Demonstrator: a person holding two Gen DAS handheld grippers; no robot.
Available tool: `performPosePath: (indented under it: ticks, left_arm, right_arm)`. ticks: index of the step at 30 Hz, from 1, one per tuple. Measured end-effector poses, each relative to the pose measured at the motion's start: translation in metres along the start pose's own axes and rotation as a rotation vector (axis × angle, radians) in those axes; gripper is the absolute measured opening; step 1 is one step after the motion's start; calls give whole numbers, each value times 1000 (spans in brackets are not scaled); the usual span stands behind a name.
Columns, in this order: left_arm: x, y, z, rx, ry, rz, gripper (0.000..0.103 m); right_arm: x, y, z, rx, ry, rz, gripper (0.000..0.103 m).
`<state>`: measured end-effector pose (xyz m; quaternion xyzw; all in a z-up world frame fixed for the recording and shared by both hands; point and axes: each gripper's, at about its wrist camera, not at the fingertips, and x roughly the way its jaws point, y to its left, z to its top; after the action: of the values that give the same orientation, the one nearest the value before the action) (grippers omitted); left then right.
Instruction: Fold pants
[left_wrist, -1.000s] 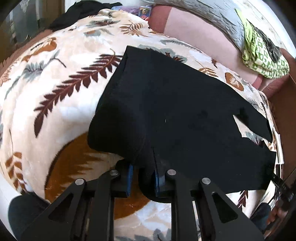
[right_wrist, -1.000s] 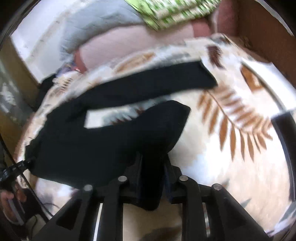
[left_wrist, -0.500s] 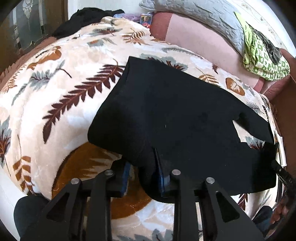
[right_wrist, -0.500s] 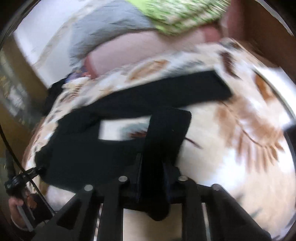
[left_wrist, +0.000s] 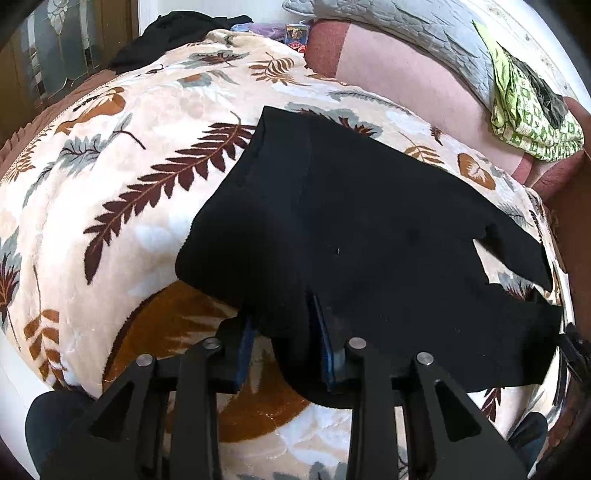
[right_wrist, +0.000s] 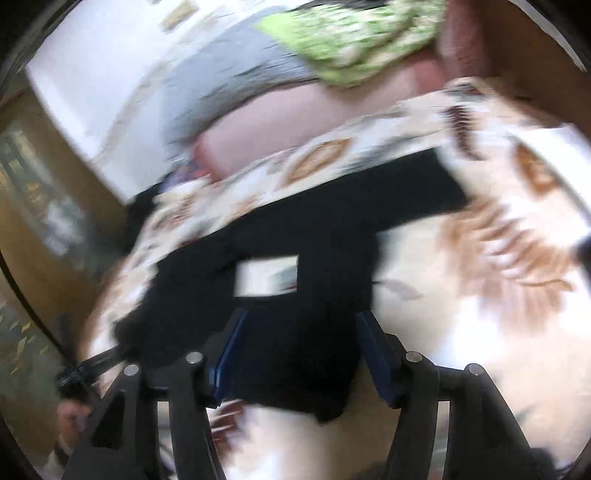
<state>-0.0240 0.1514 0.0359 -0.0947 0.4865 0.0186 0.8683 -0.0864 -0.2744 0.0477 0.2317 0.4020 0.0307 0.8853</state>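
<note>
Black pants (left_wrist: 351, 229) lie spread on a leaf-patterned blanket (left_wrist: 122, 206) on a bed. In the left wrist view, my left gripper (left_wrist: 284, 332) has its jaws partly apart with the near edge of the pants between them. In the blurred right wrist view, my right gripper (right_wrist: 299, 332) is open, its blue-padded fingers (right_wrist: 373, 347) wide on either side of a pant leg end (right_wrist: 299, 332). The other leg (right_wrist: 388, 192) stretches toward the right behind it.
A pink headboard cushion (left_wrist: 413, 77), a grey quilted pillow (left_wrist: 406, 33) and a green patterned cloth (left_wrist: 532, 118) lie at the far side. A dark garment (left_wrist: 177, 33) sits at the bed's far left corner. A wooden door (left_wrist: 66, 51) stands left.
The right gripper's jaws have opened from being shut on the pant leg, and it has swung quickly. The left gripper's jaws have parted wider around the pants' edge.
</note>
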Motion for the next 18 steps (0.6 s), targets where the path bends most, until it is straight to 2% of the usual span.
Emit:
performPosePath:
  ticks: [3, 4, 6, 8, 10, 13, 14, 16, 18]
  left_arm:
    - [0, 0, 1, 1, 4, 0, 27]
    - [-1, 1, 1, -1, 4, -2, 27]
    - [-1, 2, 2, 3, 3, 0, 28]
    - [2, 1, 2, 6, 6, 6, 28]
    - [3, -1, 1, 8, 4, 7, 28]
    - [1, -2, 1, 14, -7, 3, 28]
    - [1, -1, 1, 14, -7, 0, 28]
    - [0, 1, 2, 13, -2, -11, 28]
    - [0, 1, 4, 9, 5, -13, 28]
  right_arm:
    - [21, -23, 2, 60, 48, -68, 62]
    - [23, -27, 1, 84, 59, -68, 62]
    - [19, -31, -3, 123, 32, -14, 62]
    - [17, -32, -3, 115, 25, -12, 62]
    - [22, -30, -3, 79, 58, -26, 60]
    - [31, -16, -9, -34, 105, -86, 18]
    - [24, -4, -7, -72, 83, -92, 11]
    - [11, 13, -5, -127, 46, -93, 10]
    - [-5, 39, -5, -199, 5, -133, 9]
